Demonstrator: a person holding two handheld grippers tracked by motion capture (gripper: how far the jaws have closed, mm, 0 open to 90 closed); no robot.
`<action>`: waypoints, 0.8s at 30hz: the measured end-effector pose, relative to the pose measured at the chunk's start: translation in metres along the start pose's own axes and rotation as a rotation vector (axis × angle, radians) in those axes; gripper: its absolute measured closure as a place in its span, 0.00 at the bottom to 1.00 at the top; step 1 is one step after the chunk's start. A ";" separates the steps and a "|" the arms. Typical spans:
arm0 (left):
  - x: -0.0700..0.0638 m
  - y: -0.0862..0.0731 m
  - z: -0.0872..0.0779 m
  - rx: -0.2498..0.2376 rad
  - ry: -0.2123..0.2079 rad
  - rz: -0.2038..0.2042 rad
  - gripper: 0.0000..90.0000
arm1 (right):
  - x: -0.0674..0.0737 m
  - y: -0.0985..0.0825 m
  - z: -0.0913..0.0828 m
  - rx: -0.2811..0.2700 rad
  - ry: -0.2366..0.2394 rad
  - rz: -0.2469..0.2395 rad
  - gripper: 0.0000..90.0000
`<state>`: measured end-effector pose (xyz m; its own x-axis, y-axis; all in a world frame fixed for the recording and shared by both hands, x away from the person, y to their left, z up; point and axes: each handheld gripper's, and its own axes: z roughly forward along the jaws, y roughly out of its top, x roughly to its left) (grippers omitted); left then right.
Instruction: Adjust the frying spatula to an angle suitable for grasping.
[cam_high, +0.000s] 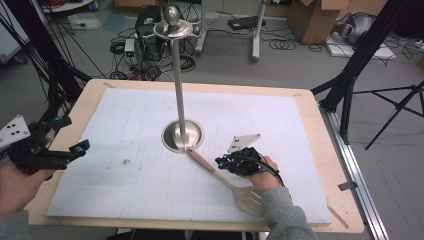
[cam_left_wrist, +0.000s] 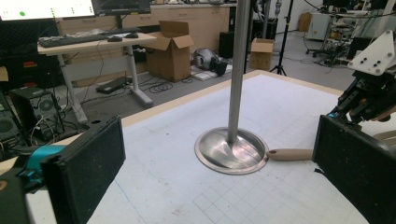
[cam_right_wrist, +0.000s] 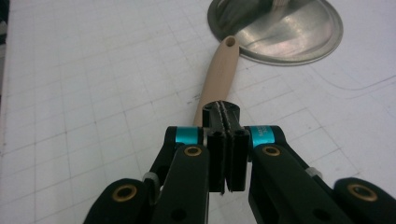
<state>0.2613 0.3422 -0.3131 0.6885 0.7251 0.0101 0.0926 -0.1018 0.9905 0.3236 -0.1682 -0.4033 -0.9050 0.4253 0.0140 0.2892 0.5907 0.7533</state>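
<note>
Right gripper (cam_high: 226, 162) pinched closed, pads together above beige wooden slotted spatula (cam_high: 227, 181), gripping nothing. Spatula flat on white gridded mat (cam_high: 125, 130), handle tip touching round steel base of tall hanging stand (cam_high: 182, 136). Left gripper (cam_high: 75, 150) wide open, well apart. Risk: closed jaws may press down on handle and shove it against base.

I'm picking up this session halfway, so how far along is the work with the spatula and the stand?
Done: nothing hangs on the stand yet. In hand: the right gripper, jaws shut with nothing between them, is down over the handle of the wooden spatula, which lies flat on the white mat with its holed end touching the stand's base. The left gripper waits open at the table edge. Left, probably: gripping, lifting, hanging.
</note>
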 end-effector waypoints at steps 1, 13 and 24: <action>0.000 0.000 0.000 0.002 0.001 0.001 0.03 | 0.000 0.000 0.003 0.018 0.006 -0.007 1.00; 0.000 -0.002 -0.002 0.005 0.005 -0.005 0.03 | -0.002 0.003 0.017 0.072 0.010 0.007 1.00; 0.001 -0.003 -0.002 0.008 0.005 -0.004 0.03 | -0.005 0.001 0.027 0.134 0.021 0.014 1.00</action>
<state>0.2602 0.3442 -0.3154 0.6843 0.7292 0.0064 0.1015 -0.1039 0.9894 0.3373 -0.1512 -0.4199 -0.9063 0.4208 0.0390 0.3400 0.6712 0.6587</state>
